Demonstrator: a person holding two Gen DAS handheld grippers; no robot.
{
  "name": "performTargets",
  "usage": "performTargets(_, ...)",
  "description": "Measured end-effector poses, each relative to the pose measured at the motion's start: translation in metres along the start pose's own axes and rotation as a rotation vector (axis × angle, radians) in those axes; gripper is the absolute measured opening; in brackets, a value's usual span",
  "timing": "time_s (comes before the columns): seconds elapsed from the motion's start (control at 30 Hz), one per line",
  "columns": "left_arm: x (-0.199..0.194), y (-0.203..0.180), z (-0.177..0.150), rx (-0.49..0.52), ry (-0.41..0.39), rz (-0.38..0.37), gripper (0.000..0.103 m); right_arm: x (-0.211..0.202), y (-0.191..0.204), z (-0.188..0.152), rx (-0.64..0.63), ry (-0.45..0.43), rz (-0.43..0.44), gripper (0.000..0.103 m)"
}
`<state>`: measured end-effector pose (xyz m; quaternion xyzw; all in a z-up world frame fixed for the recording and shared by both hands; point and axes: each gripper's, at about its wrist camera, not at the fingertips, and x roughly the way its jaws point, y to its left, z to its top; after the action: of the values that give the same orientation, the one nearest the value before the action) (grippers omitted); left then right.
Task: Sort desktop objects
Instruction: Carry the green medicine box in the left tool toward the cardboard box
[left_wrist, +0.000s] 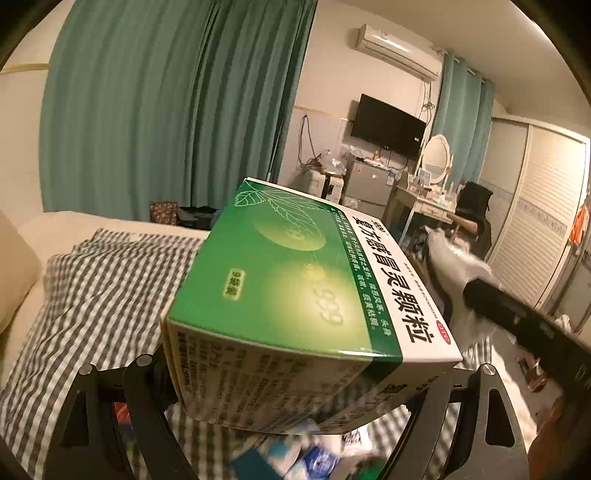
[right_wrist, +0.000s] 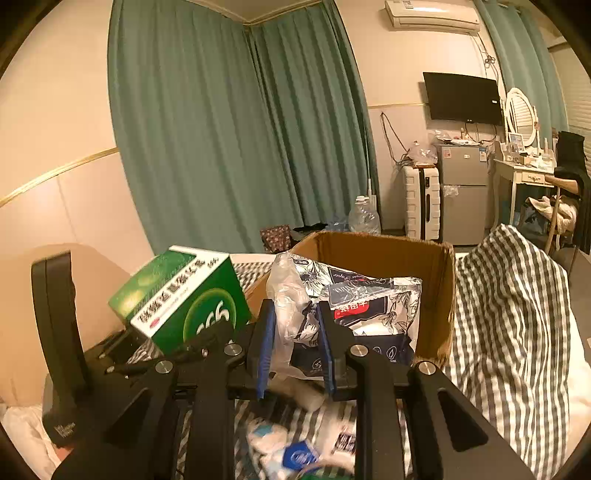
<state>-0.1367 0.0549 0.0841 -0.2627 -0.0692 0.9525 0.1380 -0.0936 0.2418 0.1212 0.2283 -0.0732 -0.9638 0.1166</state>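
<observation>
Left hand-held gripper (left_wrist: 310, 391) is clamped on a green medicine box (left_wrist: 295, 295), held up w/ its printed top facing the camera (Chinese text, "999"). Right hand-held gripper (right_wrist: 295, 347) is closed on a clear plastic bag (right_wrist: 291, 310) pinched btw. its blue pads (right_wrist: 264, 347). Just ahead of it a cardboard box (right_wrist: 436, 288) is seen w/ patterned packets (right_wrist: 373, 306) inside. Small white and blue items (right_wrist: 295, 450) are blurred below the fingers, on a checked bed cover (right_wrist: 509, 314).

We were in a bedroom: checked bedding (left_wrist: 92, 280) lower left, teal curtains (right_wrist: 221, 129) behind, a wall television (right_wrist: 461, 98) and vanity mirror (right_wrist: 521, 114) upper right.
</observation>
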Motion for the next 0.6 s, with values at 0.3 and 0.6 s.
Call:
performTargets(0.3, 0.082, -0.014, 0.024, 0.034, 0.055, -0.005, 0.088, 0.071, -0.046, 0.014, 0.078, 0.040, -0.051, 0.021)
performTargets(0.6, 0.131, -0.017, 0.020, 0.039, 0.088, -0.015, 0.089, 0.102, -0.084, 0.003, 0.139, 0.078, -0.079, 0.033)
